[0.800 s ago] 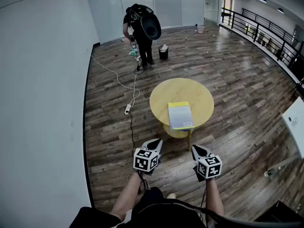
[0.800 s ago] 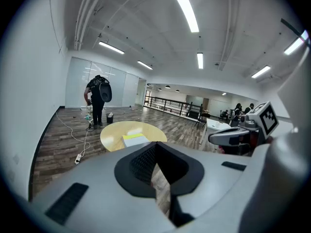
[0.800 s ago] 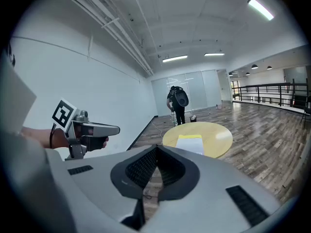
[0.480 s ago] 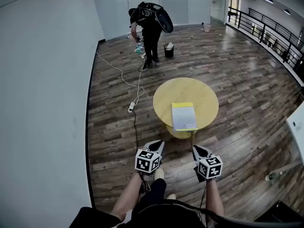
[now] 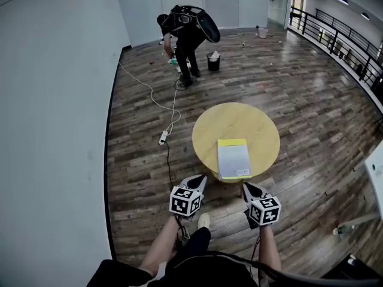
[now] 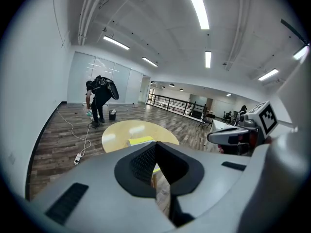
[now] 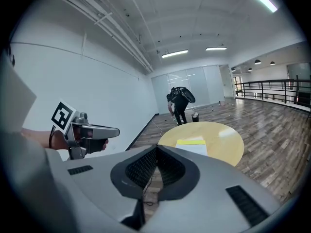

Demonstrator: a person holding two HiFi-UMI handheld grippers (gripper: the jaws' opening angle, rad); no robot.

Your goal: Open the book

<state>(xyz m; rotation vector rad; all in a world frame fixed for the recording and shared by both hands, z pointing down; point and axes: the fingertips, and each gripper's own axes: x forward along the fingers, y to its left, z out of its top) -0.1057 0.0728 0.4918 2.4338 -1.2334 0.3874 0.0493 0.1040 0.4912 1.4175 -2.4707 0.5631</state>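
The closed book (image 5: pixel 233 159) lies on the table (image 5: pixel 206 130) near edge, long axis 12-to-6, at 11 o'clock from the nearer right gripper (image 5: pixel 247 188) and 2 o'clock from the left gripper (image 5: pixel 195 179), both grippers pinched together and empty.

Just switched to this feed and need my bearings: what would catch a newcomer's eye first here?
A round light-wood table stands mid-floor, with a closed white book with a yellow band flat near its front edge. In the foreground, the left claw and right claw are both shut and empty, short of the table. At the far end a person in dark clothes bends over.
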